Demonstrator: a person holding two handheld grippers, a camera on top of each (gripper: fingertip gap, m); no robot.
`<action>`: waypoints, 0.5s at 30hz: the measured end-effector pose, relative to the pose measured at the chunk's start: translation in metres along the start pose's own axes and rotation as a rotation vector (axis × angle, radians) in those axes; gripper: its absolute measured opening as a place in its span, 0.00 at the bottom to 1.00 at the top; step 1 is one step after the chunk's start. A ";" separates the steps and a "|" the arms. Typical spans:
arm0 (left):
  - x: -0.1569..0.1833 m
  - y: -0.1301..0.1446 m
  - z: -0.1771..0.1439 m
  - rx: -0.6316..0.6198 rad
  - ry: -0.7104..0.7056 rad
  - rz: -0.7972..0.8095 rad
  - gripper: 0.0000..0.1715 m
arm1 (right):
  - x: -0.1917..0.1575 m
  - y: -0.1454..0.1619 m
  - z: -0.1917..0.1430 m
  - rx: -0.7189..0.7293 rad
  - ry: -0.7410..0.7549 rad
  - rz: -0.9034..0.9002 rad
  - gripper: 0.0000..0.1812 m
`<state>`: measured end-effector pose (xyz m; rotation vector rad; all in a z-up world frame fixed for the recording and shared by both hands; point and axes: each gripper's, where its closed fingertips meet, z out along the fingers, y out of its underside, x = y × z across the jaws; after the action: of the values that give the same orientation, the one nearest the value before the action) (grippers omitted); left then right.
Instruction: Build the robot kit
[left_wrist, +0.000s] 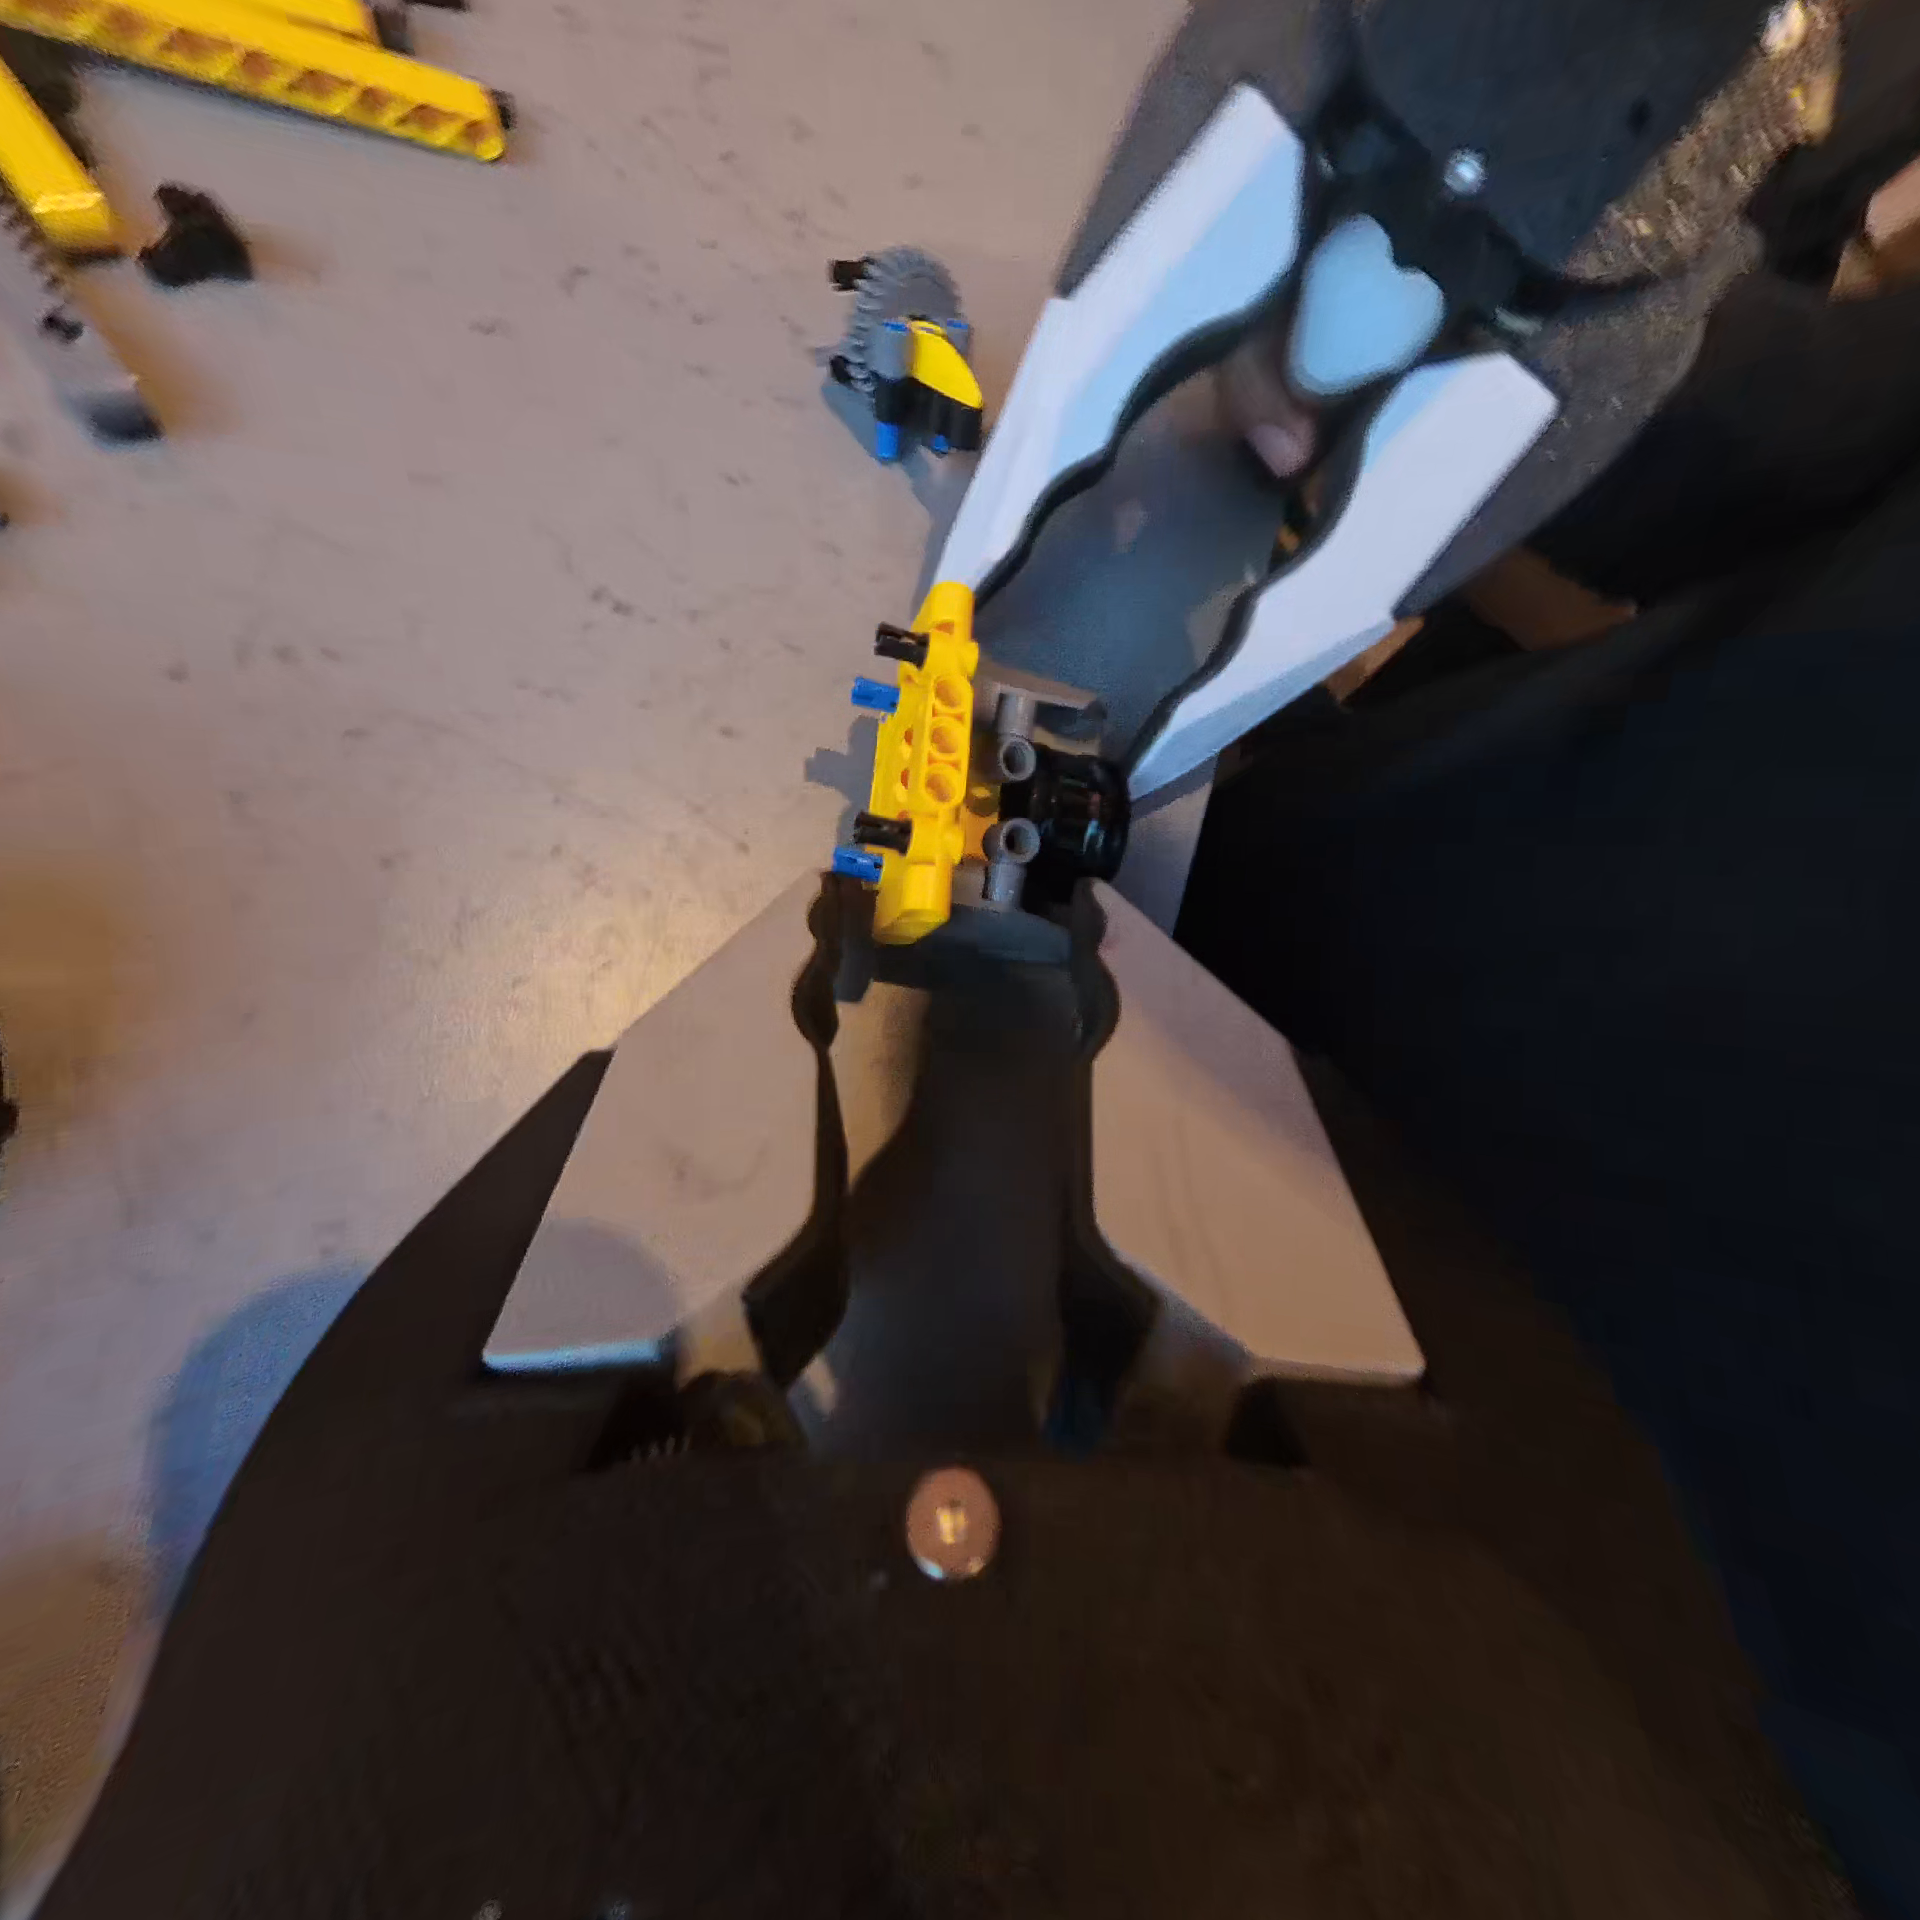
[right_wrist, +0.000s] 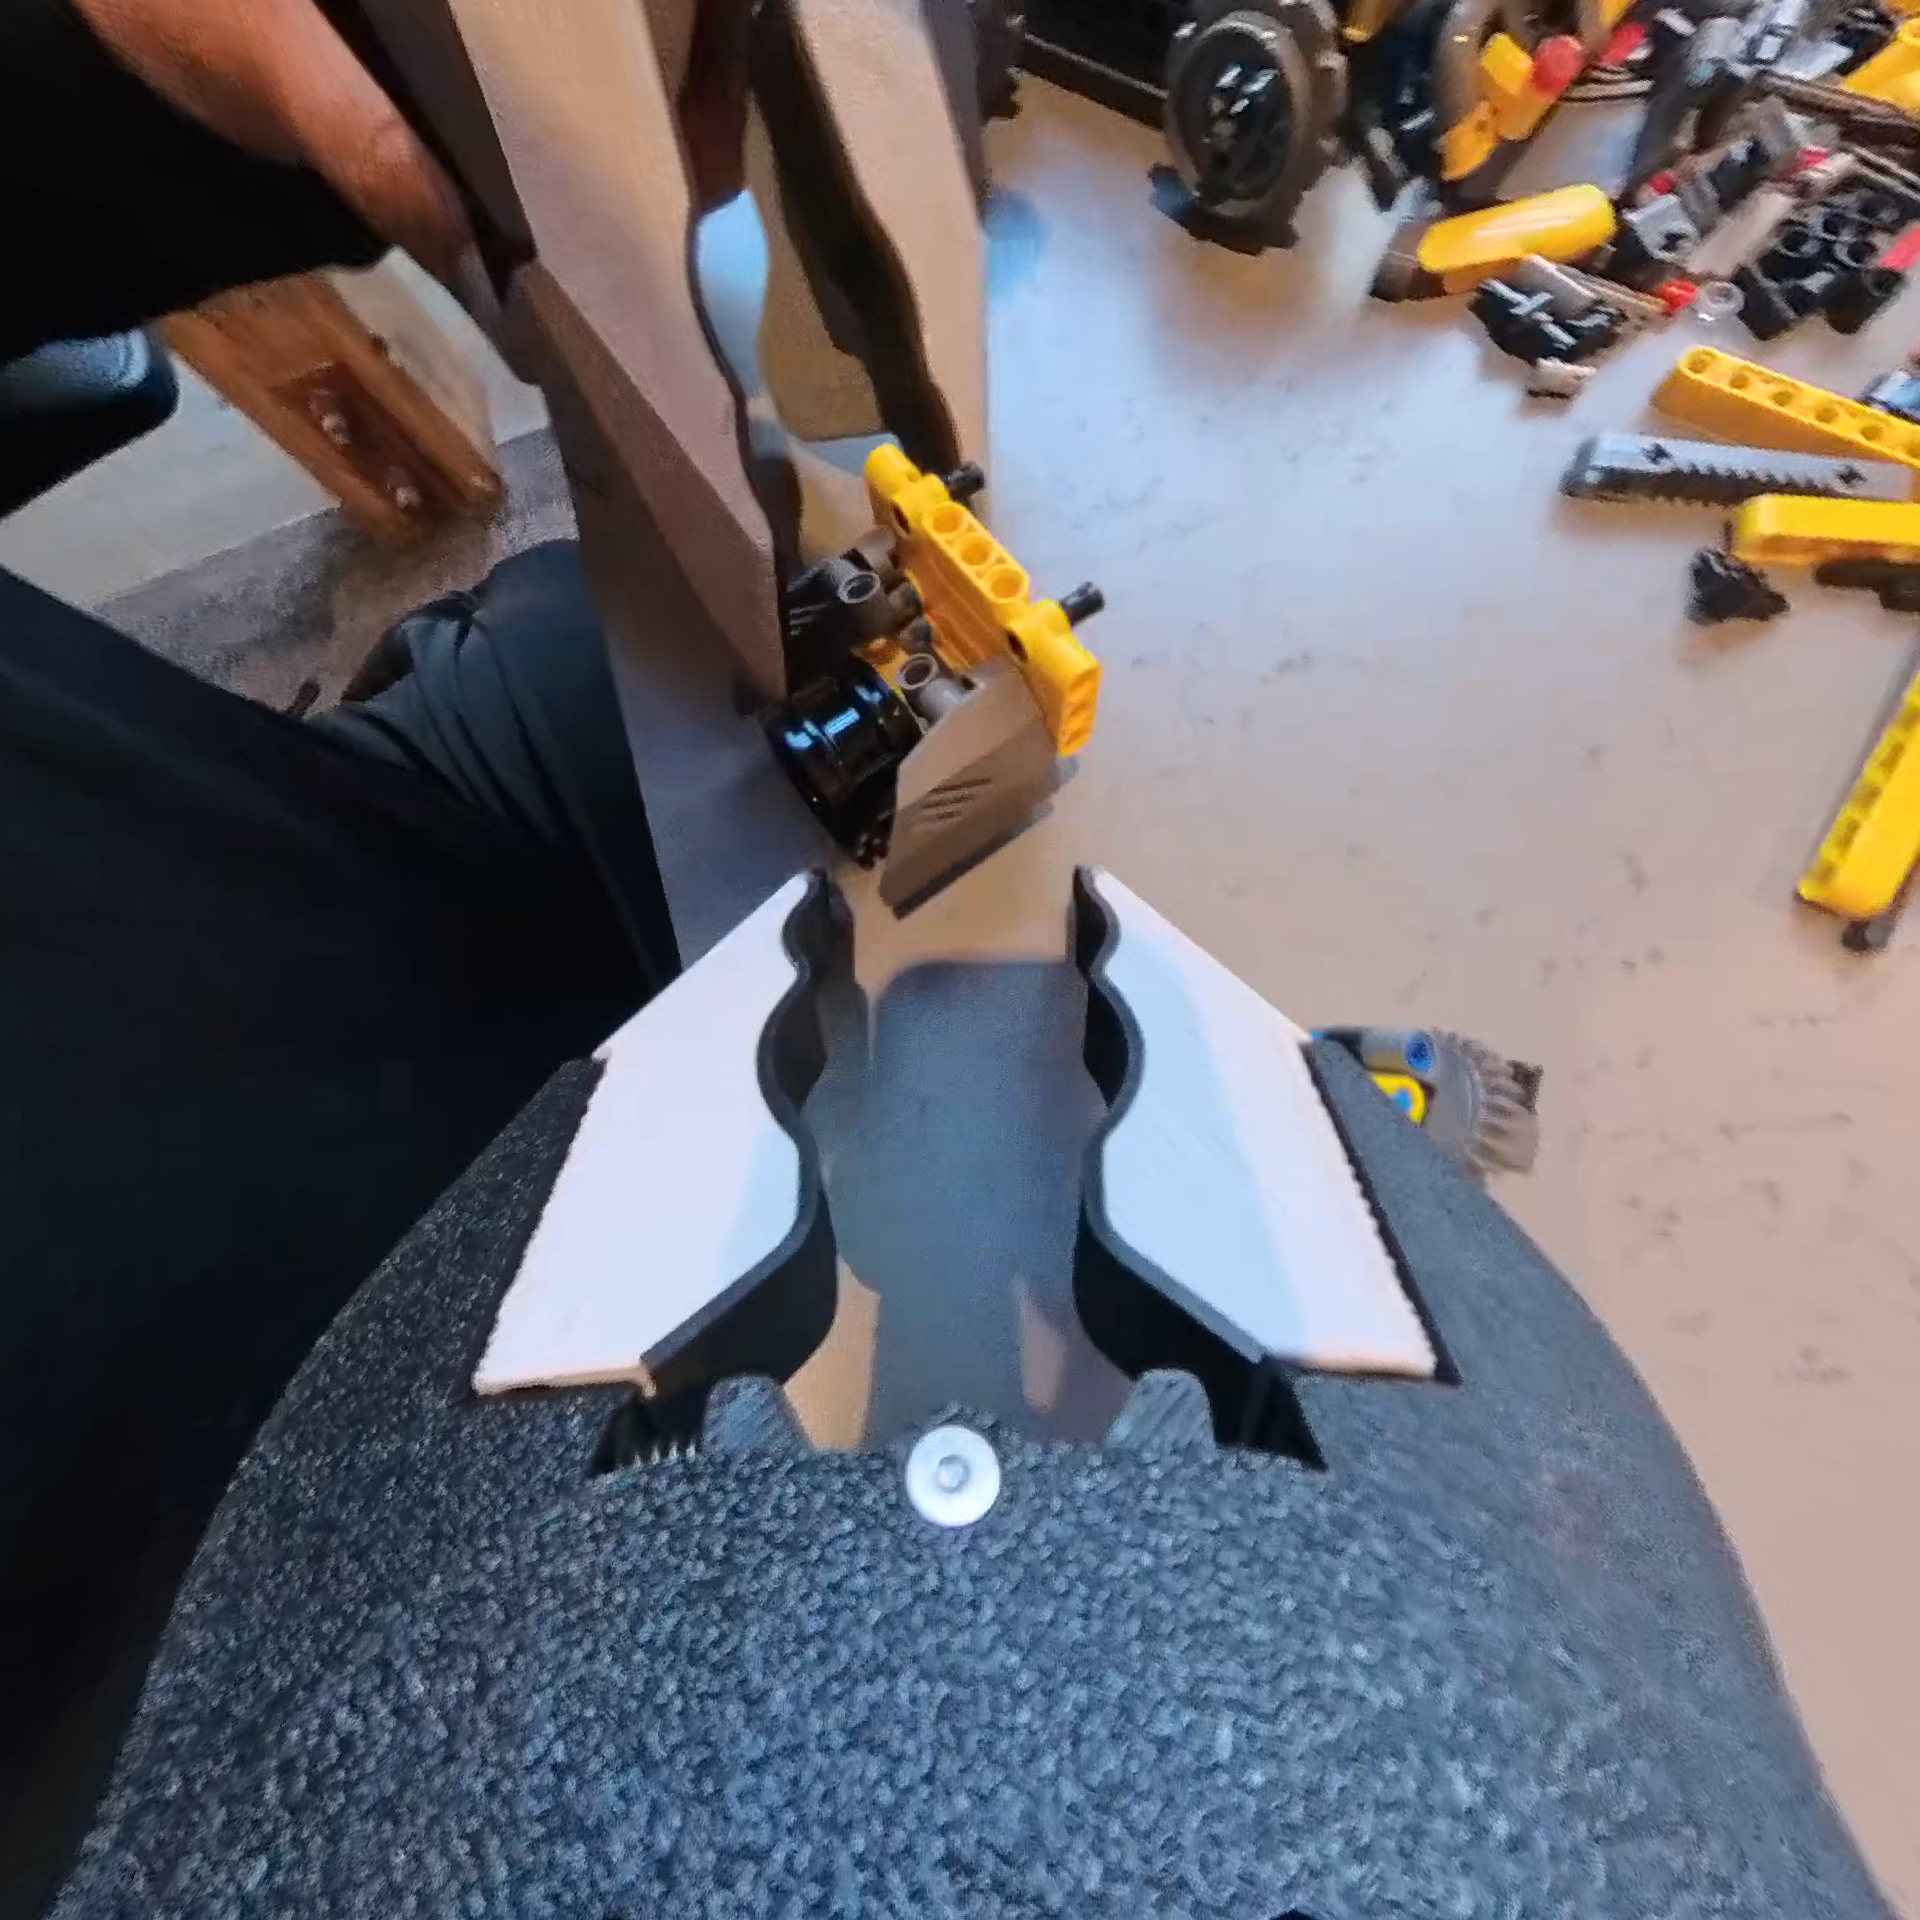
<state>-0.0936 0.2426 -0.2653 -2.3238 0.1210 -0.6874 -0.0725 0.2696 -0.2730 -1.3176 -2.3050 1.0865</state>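
My left gripper (left_wrist: 961, 914) is shut on a small brick assembly (left_wrist: 935, 769): a yellow holed beam with black and blue pins, grey connectors, a grey panel and a black wheel hub. It holds the assembly above the near edge of the beige table (left_wrist: 416, 623). My right gripper (right_wrist: 951, 883) is open and faces the assembly (right_wrist: 935, 644) from the opposite side. The grey panel's end lies just in front of its fingertips. In the left wrist view the right gripper (left_wrist: 1055, 681) shows with its jaws apart on either side of the assembly's far end.
A small grey gear piece with yellow and blue parts (left_wrist: 909, 353) lies on the table, beside my right gripper (right_wrist: 1455, 1091). Yellow beams (right_wrist: 1787, 405), a grey toothed rack (right_wrist: 1714, 478), a black wheel (right_wrist: 1247, 114) and several loose parts lie far right. A person's dark-clothed legs (right_wrist: 312, 935) are left. Spacing between my two grippers at the tips: around 5 cm.
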 end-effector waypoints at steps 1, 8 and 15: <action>-0.001 -0.001 -0.001 0.009 -0.007 -0.051 0.25 | 0.002 -0.001 -0.002 0.014 0.016 0.029 0.26; -0.003 -0.001 -0.001 0.053 -0.058 -0.120 0.21 | 0.003 -0.017 0.000 0.085 -0.035 0.206 0.23; -0.002 0.000 -0.003 0.058 -0.062 -0.157 0.21 | 0.002 -0.030 -0.009 0.165 -0.113 0.301 0.19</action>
<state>-0.0970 0.2412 -0.2649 -2.3132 -0.1100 -0.6854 -0.0876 0.2666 -0.2459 -1.6076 -2.0813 1.4447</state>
